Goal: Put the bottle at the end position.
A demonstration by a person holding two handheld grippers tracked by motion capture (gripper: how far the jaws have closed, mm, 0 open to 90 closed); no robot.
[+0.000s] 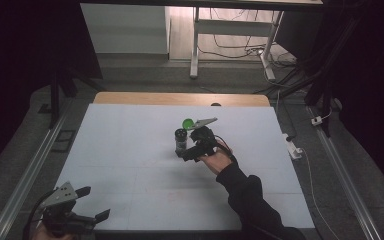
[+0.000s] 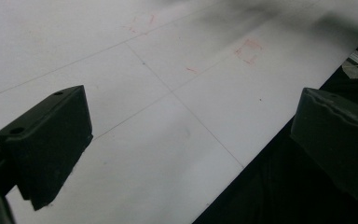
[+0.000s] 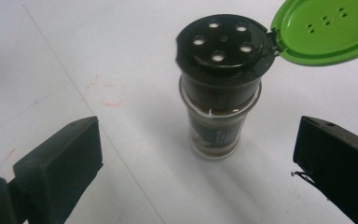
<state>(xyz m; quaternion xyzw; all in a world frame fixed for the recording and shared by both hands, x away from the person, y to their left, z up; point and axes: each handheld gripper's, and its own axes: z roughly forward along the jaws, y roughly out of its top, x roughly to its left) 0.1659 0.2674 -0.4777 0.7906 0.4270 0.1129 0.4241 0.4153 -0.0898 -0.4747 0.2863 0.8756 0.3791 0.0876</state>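
Note:
A small spice shaker (image 1: 180,140) stands upright near the middle of the white table (image 1: 130,150). It has a glass body (image 3: 214,133), a black sifter top (image 3: 221,44) with several holes, and a green flip lid (image 3: 324,28) hinged open. My right gripper (image 1: 190,152) sits just right of the shaker, open, its jaws wide on either side of the jar without touching it. My left gripper (image 1: 92,205) rests at the table's near left corner, open, with bare table between its jaws (image 2: 182,135).
The white table surface (image 2: 168,70) carries faint pencil lines and red marks (image 2: 248,50). A person's dark sleeve (image 1: 250,200) reaches in from the bottom right. Beyond the table stand a desk frame (image 1: 230,40), cables, and a power strip (image 1: 292,145).

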